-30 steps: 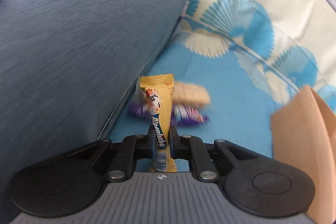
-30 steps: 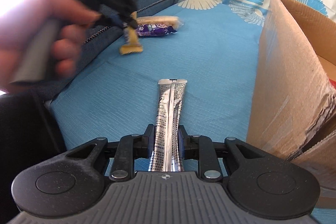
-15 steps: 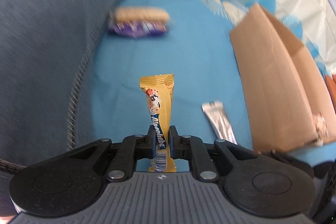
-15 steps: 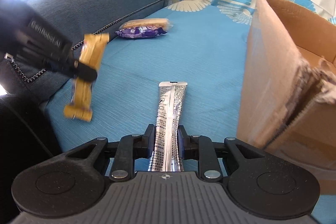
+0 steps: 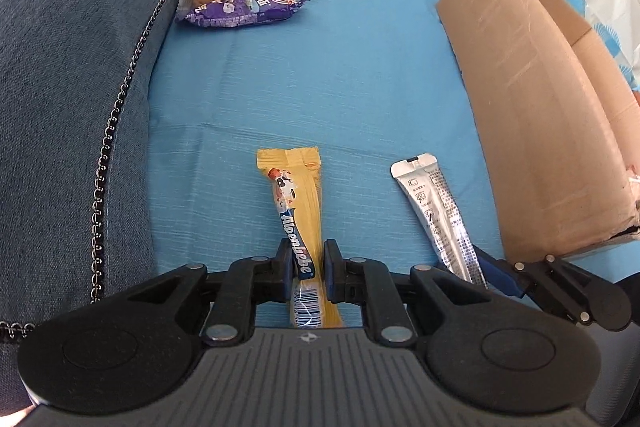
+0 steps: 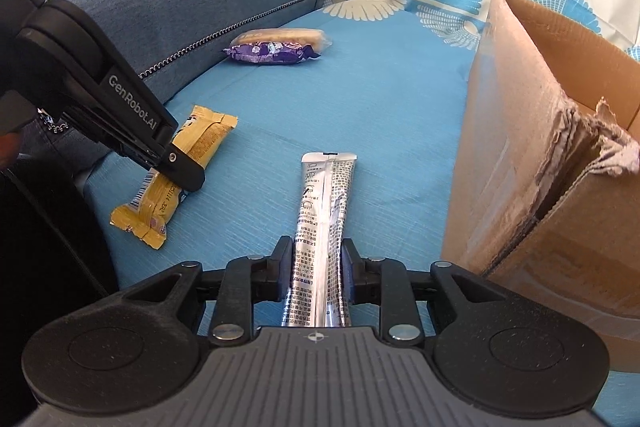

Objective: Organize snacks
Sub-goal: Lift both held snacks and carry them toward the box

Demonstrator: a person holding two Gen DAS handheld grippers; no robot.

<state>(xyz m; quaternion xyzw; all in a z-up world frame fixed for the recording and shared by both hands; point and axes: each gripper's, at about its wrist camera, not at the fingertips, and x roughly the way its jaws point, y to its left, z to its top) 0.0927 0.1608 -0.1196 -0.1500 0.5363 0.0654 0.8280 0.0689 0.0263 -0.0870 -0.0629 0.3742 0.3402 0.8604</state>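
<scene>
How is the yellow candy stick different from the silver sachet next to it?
The yellow candy stick has a cartoon cow and blue lettering; the silver sachet is shiny foil with small black print. The left gripper has the yellow candy stick; the right gripper has the silver sachet. The silver sachet lies nearer the cardboard box. Both are long, narrow packets over the blue cloth, each clamped between jaws.

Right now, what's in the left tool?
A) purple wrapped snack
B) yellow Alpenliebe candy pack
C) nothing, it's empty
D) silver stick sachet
B. The left tool is closed on the yellow Alpenliebe pack. The silver sachet sits in the right tool, and the purple snack lies untouched on the blue cloth by the sofa cushion.
</scene>
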